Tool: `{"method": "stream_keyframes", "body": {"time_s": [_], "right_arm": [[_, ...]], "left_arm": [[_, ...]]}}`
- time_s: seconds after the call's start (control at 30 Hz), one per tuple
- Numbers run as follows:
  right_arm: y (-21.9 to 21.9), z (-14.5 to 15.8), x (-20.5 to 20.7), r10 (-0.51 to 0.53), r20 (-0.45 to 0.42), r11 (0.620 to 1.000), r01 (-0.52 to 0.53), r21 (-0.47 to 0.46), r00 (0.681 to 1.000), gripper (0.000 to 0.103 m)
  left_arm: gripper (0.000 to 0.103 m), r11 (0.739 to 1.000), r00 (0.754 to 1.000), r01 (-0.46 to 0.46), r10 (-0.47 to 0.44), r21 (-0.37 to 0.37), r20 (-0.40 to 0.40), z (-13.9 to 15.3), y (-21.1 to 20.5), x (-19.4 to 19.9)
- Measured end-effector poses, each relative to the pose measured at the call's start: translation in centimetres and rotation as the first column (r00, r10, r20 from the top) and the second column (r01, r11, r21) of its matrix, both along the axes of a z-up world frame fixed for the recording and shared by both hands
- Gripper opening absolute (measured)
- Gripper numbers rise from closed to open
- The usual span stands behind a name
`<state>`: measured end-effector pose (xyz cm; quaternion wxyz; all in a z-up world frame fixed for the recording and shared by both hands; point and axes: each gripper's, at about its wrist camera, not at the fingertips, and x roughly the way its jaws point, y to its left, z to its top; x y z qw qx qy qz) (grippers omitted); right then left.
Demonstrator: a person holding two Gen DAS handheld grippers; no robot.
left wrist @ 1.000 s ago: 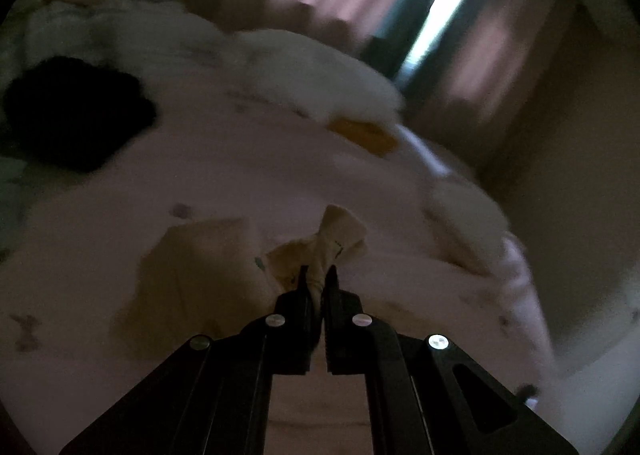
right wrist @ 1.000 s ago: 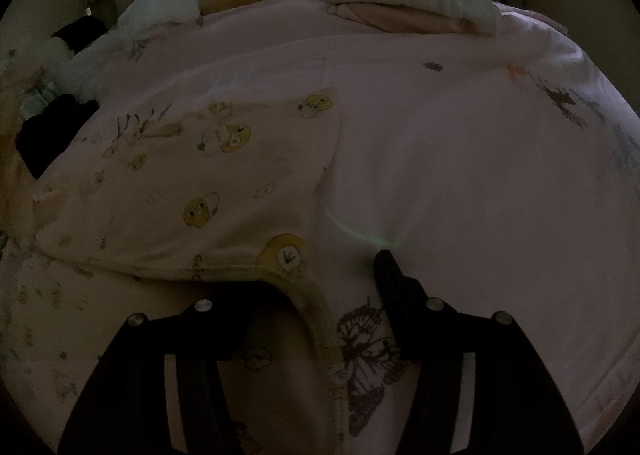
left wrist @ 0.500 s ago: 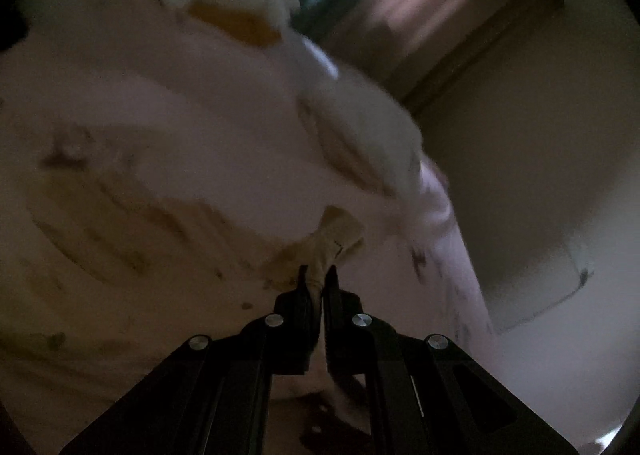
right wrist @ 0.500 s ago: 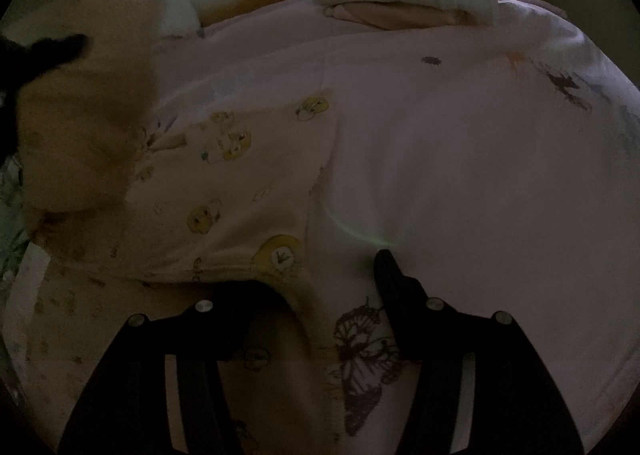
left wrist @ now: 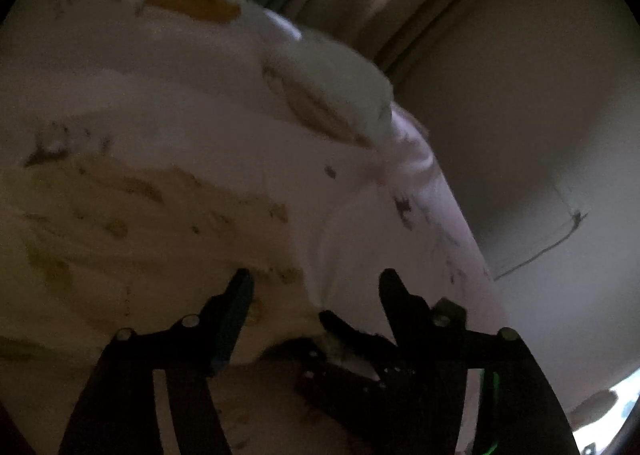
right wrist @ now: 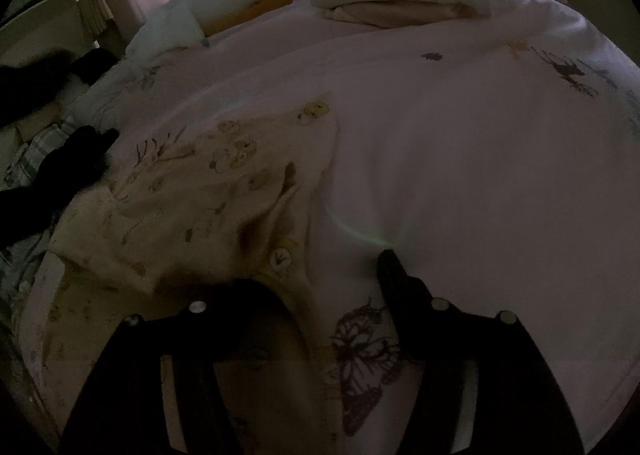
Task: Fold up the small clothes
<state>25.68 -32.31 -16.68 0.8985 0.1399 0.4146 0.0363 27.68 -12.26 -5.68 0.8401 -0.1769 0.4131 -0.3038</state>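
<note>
I am mid-fold in dim light. My left gripper is opening, fingers spread, nothing between them. The garment lies part-folded on the bed. My right gripper is opening astride its hem, not pinching. I judge I should flatten the fold before lifting away.

Garment hides right gripper's left finger.

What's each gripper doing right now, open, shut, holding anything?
Left gripper: jaws opening, nothing held; cream printed cotton garment lies below.
Right gripper: jaws opening, astride the garment's edge, not pinching it.
</note>
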Motion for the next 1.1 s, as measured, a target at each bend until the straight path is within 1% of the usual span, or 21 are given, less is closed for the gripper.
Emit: {"method": "stream_keyframes", "body": {"time_s": [0.07, 0.1, 0.13, 0.17, 0.2, 0.27, 0.3, 0.4, 0.43, 0.5, 0.53, 0.57, 0.6, 0.67, 0.7, 0.73, 0.77, 0.8, 1.0, 1.03, 1.1], "right_arm": [[-0.1, 0.0, -0.1, 0.000, 0.001, 1.000, 0.000, 0.005, 1.000, 0.063], [-0.1, 0.0, 0.0, 0.000, 0.000, 1.000, 0.000, 0.006, 1.000, 0.063], [-0.2, 0.0, 0.0, 0.000, 0.001, 1.000, 0.000, 0.008, 1.000, 0.063], [-0.2, 0.0, 0.0, -0.001, 0.001, 1.000, 0.001, 0.012, 1.000, 0.063], [-0.2, 0.0, -0.1, -0.001, 0.002, 1.000, 0.001, 0.019, 1.000, 0.063], [-0.3, 0.0, -0.2, -0.002, 0.004, 1.000, 0.002, 0.026, 1.000, 0.063], [-0.3, -0.1, -0.1, -0.001, 0.004, 1.000, 0.001, 0.027, 1.000, 0.063], [-0.2, 0.0, -0.2, 0.000, 0.003, 1.000, 0.000, 0.024, 1.000, 0.063], [-0.1, 0.0, -0.2, 0.000, 0.003, 1.000, 0.000, 0.021, 1.000, 0.063], [0.0, 0.1, -0.1, 0.001, 0.001, 1.000, -0.001, 0.015, 1.000, 0.064], [0.0, 0.2, -0.1, 0.002, 0.001, 1.000, -0.002, 0.012, 1.000, 0.064], [0.0, 0.2, -0.2, 0.001, 0.001, 1.000, -0.001, 0.013, 1.000, 0.064], [-0.1, 0.2, -0.2, 0.001, 0.001, 1.000, -0.001, 0.014, 1.000, 0.064], [-0.2, 0.3, -0.2, 0.001, 0.002, 1.000, -0.001, 0.019, 1.000, 0.064], [-0.3, 0.2, -0.2, 0.001, 0.002, 1.000, -0.001, 0.019, 1.000, 0.064], [-0.2, 0.2, -0.2, 0.001, 0.001, 1.000, -0.001, 0.019, 1.000, 0.064], [-0.2, 0.2, -0.2, 0.001, 0.001, 1.000, -0.001, 0.016, 1.000, 0.064], [-0.2, 0.2, -0.2, 0.001, 0.001, 1.000, -0.001, 0.015, 1.000, 0.064], [-0.1, 0.2, -0.2, 0.000, 0.002, 1.000, 0.000, 0.018, 1.000, 0.064], [-0.1, 0.2, -0.2, 0.000, 0.005, 1.000, 0.000, 0.025, 1.000, 0.064], [-0.3, 0.3, -0.3, -0.003, 0.007, 0.999, 0.003, 0.043, 1.000, 0.063]], "left_arm": [[0.068, 0.994, 0.997, -0.062, 0.057, 0.091, 0.054, 0.5, 1.5, -0.6], [0.068, 0.984, 0.992, -0.097, 0.085, 0.148, 0.089, 0.3, 2.2, -0.7], [0.068, 0.967, 0.987, -0.140, 0.119, 0.211, 0.110, -0.1, 2.6, -0.6], [0.068, 0.931, 0.976, -0.207, 0.178, 0.299, 0.123, -0.8, 3.9, -0.5], [0.068, 0.902, 0.968, -0.251, 0.222, 0.351, 0.119, -1.7, 5.7, -0.3], [0.068, 0.885, 0.956, -0.292, 0.284, 0.363, 0.075, -3.2, 9.1, -0.4], [0.068, 0.879, 0.942, -0.327, 0.333, 0.347, 0.045, -4.0, 11.3, -0.8], [0.068, 0.886, 0.923, -0.374, 0.385, 0.272, 0.017, -5.4, 15.6, -1.9], [0.068, 0.880, 0.916, -0.390, 0.401, 0.271, 0.017, -5.7, 16.0, -2.0], [0.068, 0.836, 0.894, -0.430, 0.447, 0.341, 0.030, -6.5, 16.6, -2.2], [0.068, 0.811, 0.886, -0.446, 0.460, 0.379, 0.059, -7.0, 16.8, -2.3], [0.068, 0.795, 0.881, -0.454, 0.467, 0.402, 0.073, -7.4, 16.8, -2.4], [0.068, 0.789, 0.877, -0.459, 0.475, 0.409, 0.070, -7.8, 17.2, -2.4], [0.068, 0.825, 0.882, -0.445, 0.472, 0.347, 0.008, -8.6, 18.7, -2.6], [0.068, 0.822, 0.876, -0.449, 0.482, 0.352, -0.009, -8.9, 19.3, -2.5], [0.068, 0.804, 0.870, -0.458, 0.494, 0.380, 0.003, -9.1, 19.4, -2.2], [0.068, 0.764, 0.859, -0.477, 0.510, 0.435, 0.045, -9.3, 19.3, -1.9], [0.068, 0.749, 0.857, -0.479, 0.511, 0.458, 0.060, -9.3, 19.4, -1.8], [0.068, 0.778, 0.858, -0.478, 0.512, 0.407, 0.028, -9.4, 20.4, -2.3], [0.068, 0.774, 0.862, -0.471, 0.505, 0.423, 0.037, -9.6, 20.1, -2.2], [0.068, 0.744, 0.858, -0.474, 0.511, 0.472, 0.056, -9.5, 20.3, -2.6]]}}
